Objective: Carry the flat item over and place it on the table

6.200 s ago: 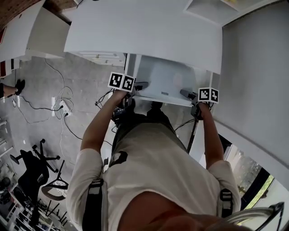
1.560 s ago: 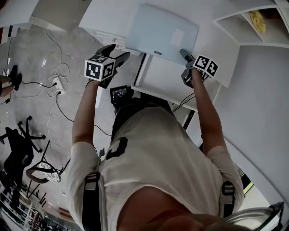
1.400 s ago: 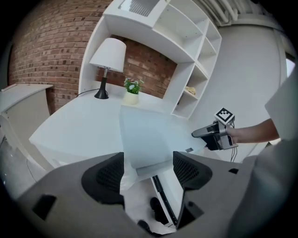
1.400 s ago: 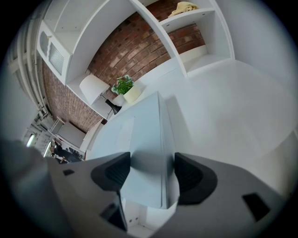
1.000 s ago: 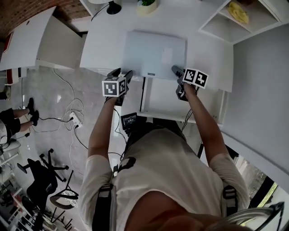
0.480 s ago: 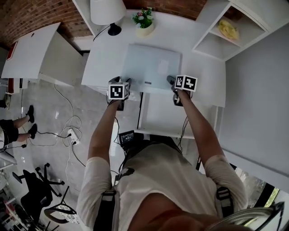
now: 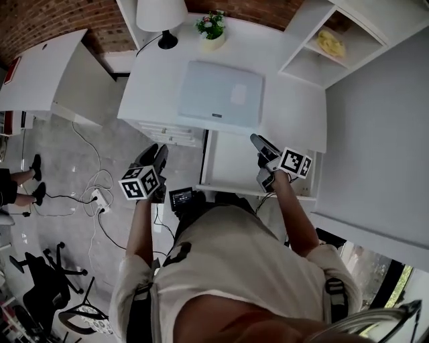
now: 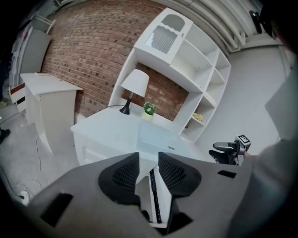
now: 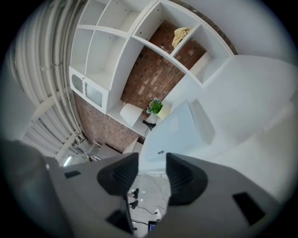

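Panel (image 7: 220,94) lies flat on the table (image 7: 153,74), long axis left-right, well beyond left gripper (image 7: 155,152) and right gripper (image 7: 262,151), whose empty jaws stand apart, having just narrowed.

Pale grey-blue flat item (image 7: 220,94), white table (image 7: 157,74), red brick wall (image 7: 40,20), green plant (image 7: 212,24), yellow cloth (image 7: 330,42), grey veined floor (image 7: 67,161)

Person wears white T-shirt (image 7: 234,258), dark shoulder straps (image 7: 137,305).
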Action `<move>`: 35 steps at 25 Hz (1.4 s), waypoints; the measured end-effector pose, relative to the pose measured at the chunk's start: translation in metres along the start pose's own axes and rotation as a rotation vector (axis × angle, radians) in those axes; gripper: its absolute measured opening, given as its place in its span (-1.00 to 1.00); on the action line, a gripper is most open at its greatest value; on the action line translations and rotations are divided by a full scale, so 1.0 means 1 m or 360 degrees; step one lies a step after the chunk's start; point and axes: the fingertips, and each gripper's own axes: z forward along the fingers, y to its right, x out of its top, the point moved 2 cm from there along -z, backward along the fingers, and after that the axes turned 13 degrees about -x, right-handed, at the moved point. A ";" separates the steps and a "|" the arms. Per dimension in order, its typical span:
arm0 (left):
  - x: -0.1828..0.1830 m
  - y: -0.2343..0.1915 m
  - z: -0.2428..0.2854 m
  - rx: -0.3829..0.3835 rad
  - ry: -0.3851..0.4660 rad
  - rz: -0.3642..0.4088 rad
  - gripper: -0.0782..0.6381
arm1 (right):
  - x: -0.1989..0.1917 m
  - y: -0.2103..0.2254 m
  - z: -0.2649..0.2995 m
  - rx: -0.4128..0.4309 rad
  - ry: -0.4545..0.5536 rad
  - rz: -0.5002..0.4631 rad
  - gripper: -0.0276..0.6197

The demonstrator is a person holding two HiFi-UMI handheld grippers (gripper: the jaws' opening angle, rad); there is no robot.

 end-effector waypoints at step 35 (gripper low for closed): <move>-0.014 0.163 -0.071 -0.0557 0.0143 0.0211 -0.73 | -0.163 -0.182 -0.110 0.0784 -0.0255 -0.0415 -0.88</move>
